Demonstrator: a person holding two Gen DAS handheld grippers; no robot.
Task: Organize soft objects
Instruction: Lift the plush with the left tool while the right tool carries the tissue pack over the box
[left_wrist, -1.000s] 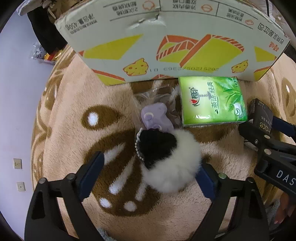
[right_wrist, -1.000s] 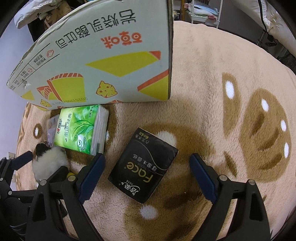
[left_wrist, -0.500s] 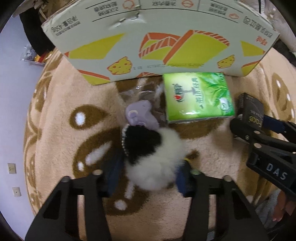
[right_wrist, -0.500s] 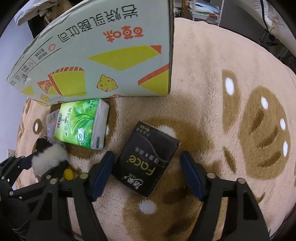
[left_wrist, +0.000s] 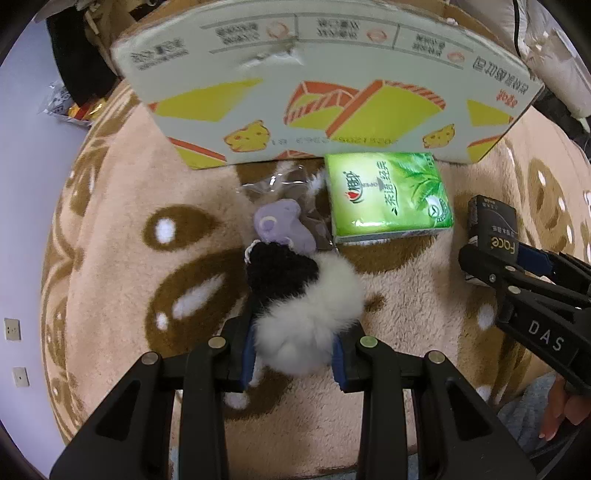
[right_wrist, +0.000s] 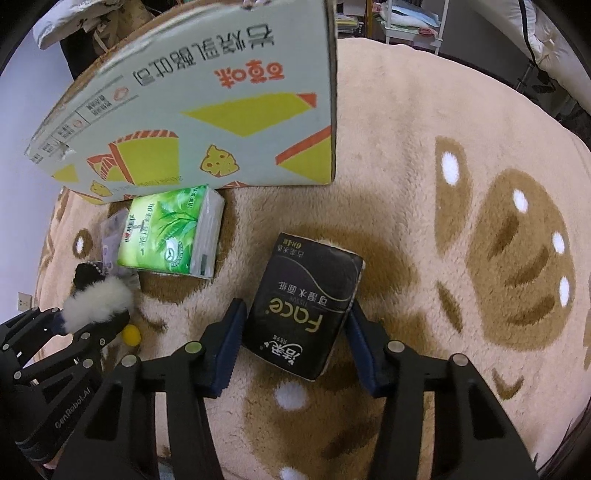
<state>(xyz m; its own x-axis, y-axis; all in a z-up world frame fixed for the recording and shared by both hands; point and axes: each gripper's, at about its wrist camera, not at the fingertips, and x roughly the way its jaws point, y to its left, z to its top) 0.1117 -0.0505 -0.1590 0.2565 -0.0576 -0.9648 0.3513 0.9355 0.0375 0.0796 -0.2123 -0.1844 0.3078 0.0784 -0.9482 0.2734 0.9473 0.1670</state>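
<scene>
Two pairs of tongs are closing at once here, each on its own soft thing. Our left tongs (left_wrist: 293, 354) point steeply down at the rug (left_wrist: 110, 280), their jaws closing, with the blue pads pressed into the white fur of the black-and-white plush (left_wrist: 299, 302). It lies in the middle of the rug, its black end touching a small purple toy (left_wrist: 282, 225) in a clear wrapper. Our right tongs (right_wrist: 295, 347) are also closing, around the near end of the black tissue pack (right_wrist: 306, 306); the left pad touches its side, and the right pad looks to be at its edge, though we cannot tell how firmly.

The green tissue pack (left_wrist: 388, 195) lies just in front of the cardboard box (left_wrist: 332, 85), which stands at the far side of the rug and seems the likely home for all of this.

To do this step well, we should let both grips finish before lifting. Fur gives a lot, so we want the left pads biting the plush body, not just the fluff. We should squeeze the black pack squarely across its width so it does not twist, then lift straight up to clear the purple toy and the small yellow ball (right_wrist: 132, 334) beside the plush.
</scene>
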